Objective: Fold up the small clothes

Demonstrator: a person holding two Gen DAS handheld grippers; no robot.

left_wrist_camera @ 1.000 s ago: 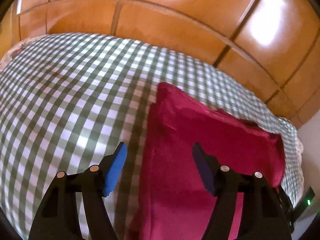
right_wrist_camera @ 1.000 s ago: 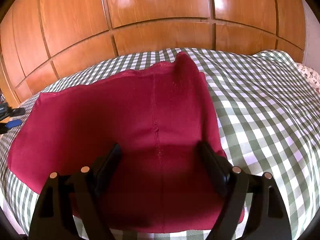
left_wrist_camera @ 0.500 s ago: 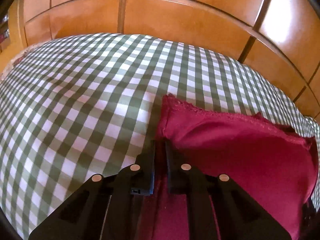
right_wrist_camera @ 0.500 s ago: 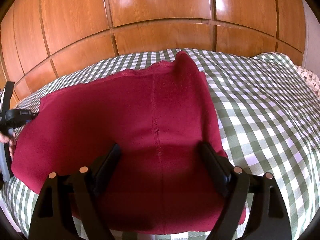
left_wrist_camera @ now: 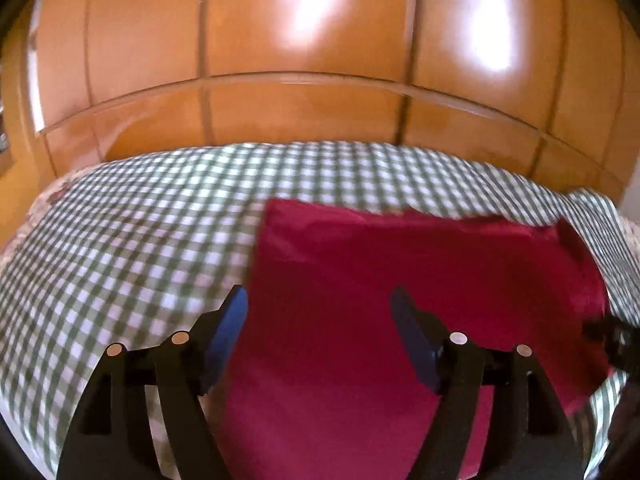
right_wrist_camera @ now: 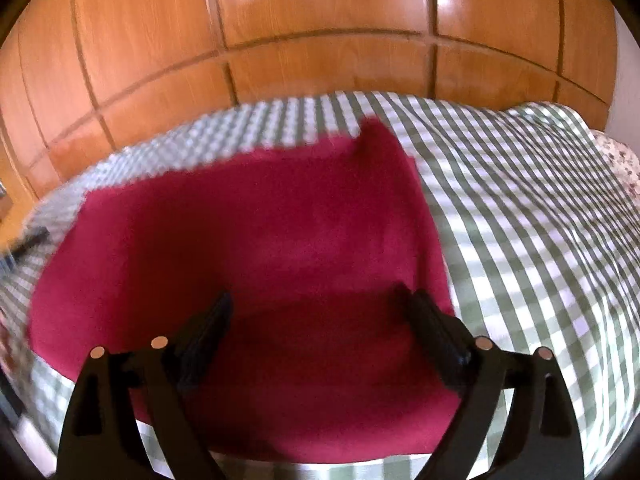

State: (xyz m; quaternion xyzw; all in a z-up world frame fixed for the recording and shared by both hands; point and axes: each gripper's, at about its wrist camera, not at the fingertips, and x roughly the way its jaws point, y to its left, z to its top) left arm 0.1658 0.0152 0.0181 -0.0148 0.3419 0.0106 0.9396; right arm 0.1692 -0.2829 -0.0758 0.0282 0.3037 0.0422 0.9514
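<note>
A dark red garment (left_wrist_camera: 400, 280) (right_wrist_camera: 248, 248) lies spread flat on the green-and-white checked bedspread (left_wrist_camera: 140, 216) (right_wrist_camera: 520, 208). My left gripper (left_wrist_camera: 320, 332) hovers over the garment's left part; its jaws are opening, with blue pads wide apart and nothing pressed between them. My right gripper (right_wrist_camera: 316, 332) hangs above the garment's near right part; its jaws are also opening, with only cloth lying below them. The right gripper shows blurred at the right edge of the left wrist view (left_wrist_camera: 616, 340), and the left gripper shows as a dark blur at the left edge of the right wrist view (right_wrist_camera: 28, 240).
A wooden panelled wardrobe (left_wrist_camera: 320, 60) (right_wrist_camera: 320, 20) stands right behind the bed. A floral sheet (right_wrist_camera: 624, 164) shows at the bed's right edge. Checked bedspread stretches bare to the left in the left wrist view and to the right in the right wrist view.
The left gripper shut on the garment's left edge half a second ago, then let go, opened wide and drew back. The right gripper rose a little and stayed open.
</note>
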